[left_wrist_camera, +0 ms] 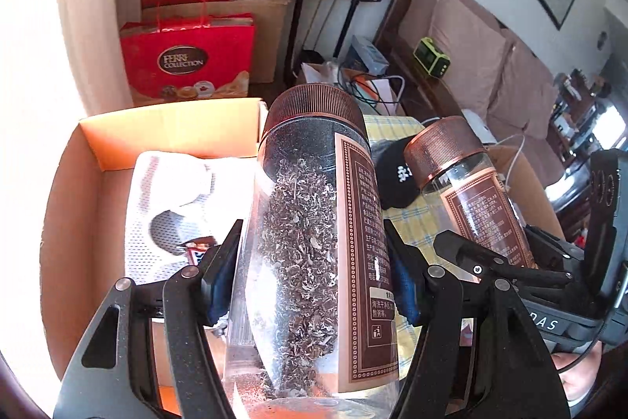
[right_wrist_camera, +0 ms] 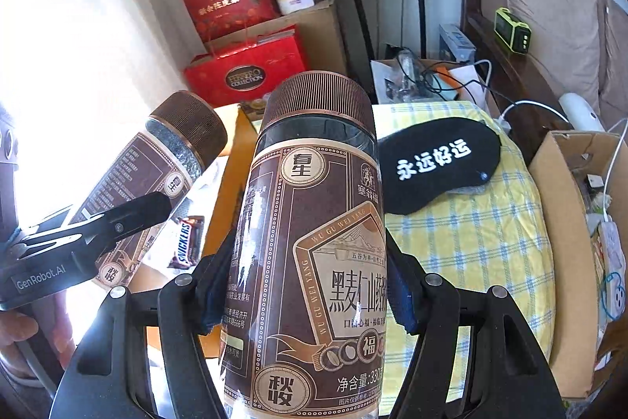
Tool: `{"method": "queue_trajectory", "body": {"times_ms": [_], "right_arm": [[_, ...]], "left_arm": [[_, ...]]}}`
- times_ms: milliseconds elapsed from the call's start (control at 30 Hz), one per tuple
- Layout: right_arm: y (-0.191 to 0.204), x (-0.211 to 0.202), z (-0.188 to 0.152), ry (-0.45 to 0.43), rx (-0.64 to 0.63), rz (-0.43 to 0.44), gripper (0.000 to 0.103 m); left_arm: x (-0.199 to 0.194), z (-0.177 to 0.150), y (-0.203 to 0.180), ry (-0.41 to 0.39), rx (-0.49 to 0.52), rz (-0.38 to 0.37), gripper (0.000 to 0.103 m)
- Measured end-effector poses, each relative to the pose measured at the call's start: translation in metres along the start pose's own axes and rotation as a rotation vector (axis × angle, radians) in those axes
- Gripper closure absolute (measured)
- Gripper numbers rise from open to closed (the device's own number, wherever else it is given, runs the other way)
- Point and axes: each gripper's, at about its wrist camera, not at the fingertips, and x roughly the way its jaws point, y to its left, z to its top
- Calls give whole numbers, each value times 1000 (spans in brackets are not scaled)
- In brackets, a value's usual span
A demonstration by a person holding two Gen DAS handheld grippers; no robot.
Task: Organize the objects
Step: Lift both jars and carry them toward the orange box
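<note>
From the left wrist, my left gripper (left_wrist_camera: 310,285) is clamped on the clear plastic jar of dark flakes with a ribbed copper lid (left_wrist_camera: 302,230), held above the open cardboard box (left_wrist_camera: 74,183). It seems light, stiff and slick; mid-body is where I squeeze.

From the right wrist, my right gripper (right_wrist_camera: 310,285) is clamped on the nearly empty brown-labelled jar (right_wrist_camera: 314,254), right of that box, probably lighter still.
</note>
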Motion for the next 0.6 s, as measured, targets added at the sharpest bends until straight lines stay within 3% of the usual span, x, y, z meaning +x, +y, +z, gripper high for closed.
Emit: {"method": "queue_trajectory", "body": {"times_ms": [367,600], "right_arm": [[68,31,12,32,-59,94,35],[101,54,16,66,-77,131,36]], "left_arm": [[-22,-12,98,-44,-121,175,41],[-15,-24,141,-30,-185,220,41]]}}
